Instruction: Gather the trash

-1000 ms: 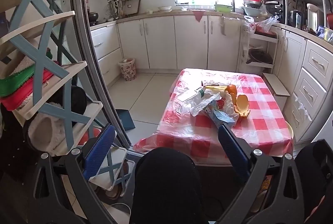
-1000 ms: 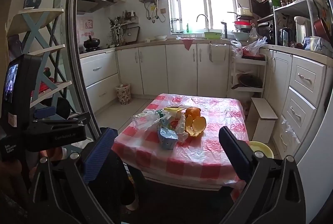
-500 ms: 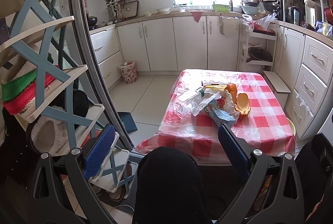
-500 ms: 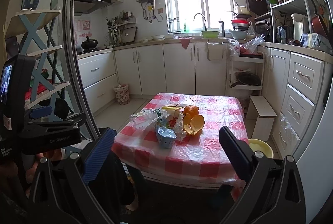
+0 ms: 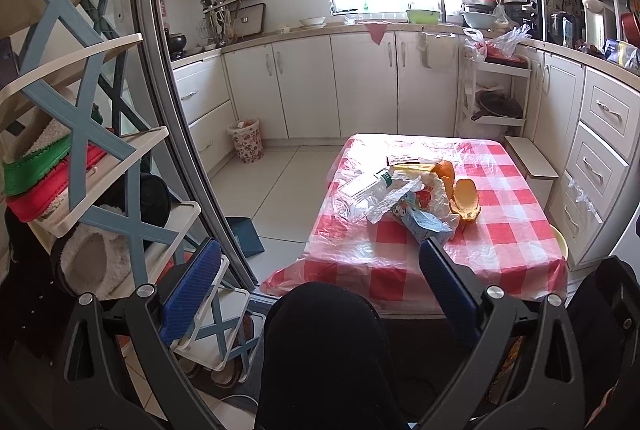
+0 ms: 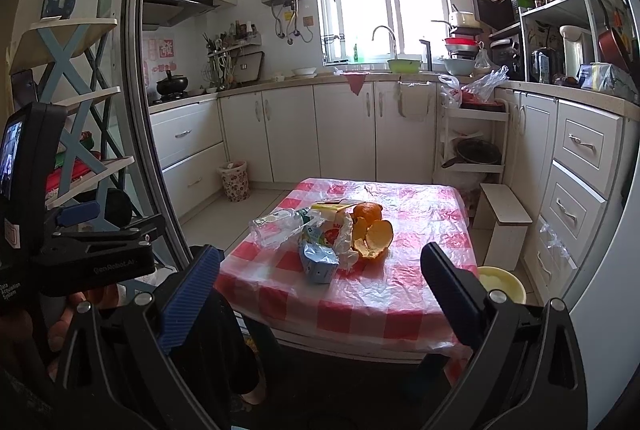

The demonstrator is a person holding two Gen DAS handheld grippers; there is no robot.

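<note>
A pile of trash lies on a low table with a red-checked cloth (image 5: 500, 242) (image 6: 400, 294): an empty clear plastic bottle (image 5: 360, 190) (image 6: 276, 226), a crushed blue carton (image 5: 426, 226) (image 6: 318, 260), a plastic wrapper (image 5: 394, 196) (image 6: 338, 228) and orange peel (image 5: 466, 198) (image 6: 374, 236). My left gripper (image 5: 316, 270) is open and empty, well short of the table's near edge. My right gripper (image 6: 320, 270) is open and empty, also short of the table. A small floral bin (image 5: 245, 140) (image 6: 234, 180) stands by the far cabinets.
A shoe rack (image 5: 80, 134) and a door frame (image 5: 168, 102) stand close on the left. White cabinets (image 6: 580, 166) line the back and right. A low stool (image 6: 506, 218) and a yellow basin (image 6: 502, 282) sit right of the table. A blue dustpan (image 5: 246, 234) leans by the door.
Both views have shifted slightly, with the table a little nearer and lower in the frames. Both grippers stay open and empty.
</note>
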